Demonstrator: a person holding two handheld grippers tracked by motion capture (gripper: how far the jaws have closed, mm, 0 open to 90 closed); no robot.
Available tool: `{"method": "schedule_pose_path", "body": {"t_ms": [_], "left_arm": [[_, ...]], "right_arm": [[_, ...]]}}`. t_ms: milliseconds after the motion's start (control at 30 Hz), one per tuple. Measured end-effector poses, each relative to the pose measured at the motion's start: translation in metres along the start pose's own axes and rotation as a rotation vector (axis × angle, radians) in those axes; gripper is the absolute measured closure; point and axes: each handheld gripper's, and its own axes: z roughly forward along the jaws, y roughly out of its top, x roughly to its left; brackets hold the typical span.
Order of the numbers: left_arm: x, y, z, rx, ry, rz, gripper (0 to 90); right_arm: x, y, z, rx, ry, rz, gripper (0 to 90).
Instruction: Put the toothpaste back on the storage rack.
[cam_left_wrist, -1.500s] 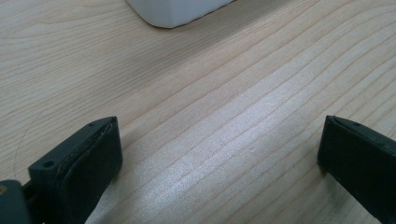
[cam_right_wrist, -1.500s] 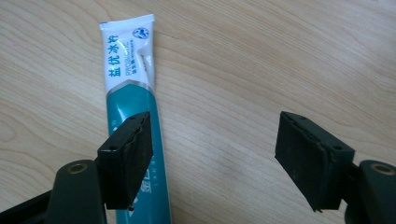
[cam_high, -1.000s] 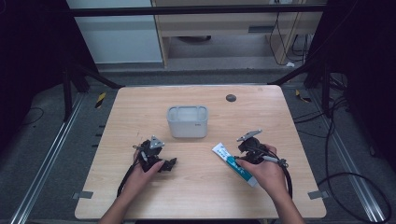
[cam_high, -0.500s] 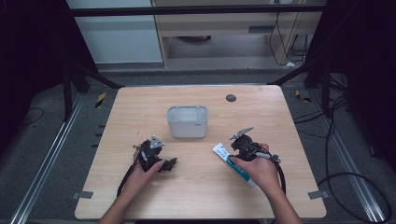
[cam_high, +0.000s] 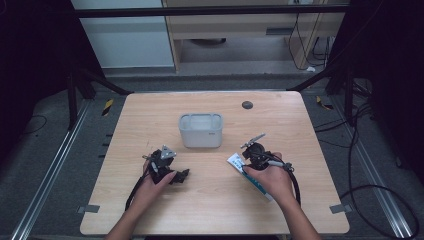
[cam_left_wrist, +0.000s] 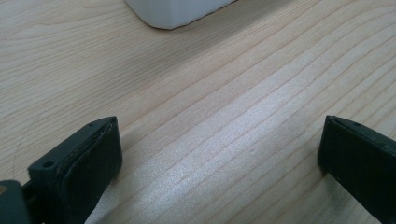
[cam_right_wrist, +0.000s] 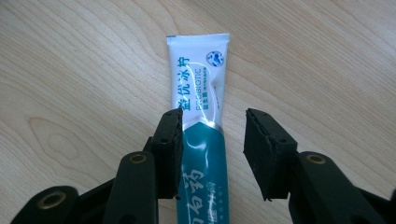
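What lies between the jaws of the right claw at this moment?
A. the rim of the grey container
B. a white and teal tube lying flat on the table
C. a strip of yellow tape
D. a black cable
B: in the right gripper view the tube lies flat on the table, between the right claw's two jaws.

grey bin (cam_high: 201, 130) on table (cam_high: 150, 115)

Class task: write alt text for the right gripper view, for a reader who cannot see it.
A white and teal toothpaste tube lies flat on the wooden table between the two black jaws of the right gripper, which have just been closing. The left jaw is at the tube's edge; a gap remains at the right jaw.
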Motion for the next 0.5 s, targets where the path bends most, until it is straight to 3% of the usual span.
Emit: {"method": "schedule_pose_path", "body": {"t_ms": [500], "left_arm": [[0.0, 0.0, 0.0, 0.0, -0.002, 0.002, 0.0]], "right_arm": [[0.004, 0.006, 0.017, 0.064, 0.029, -0.007, 50.1]]}}
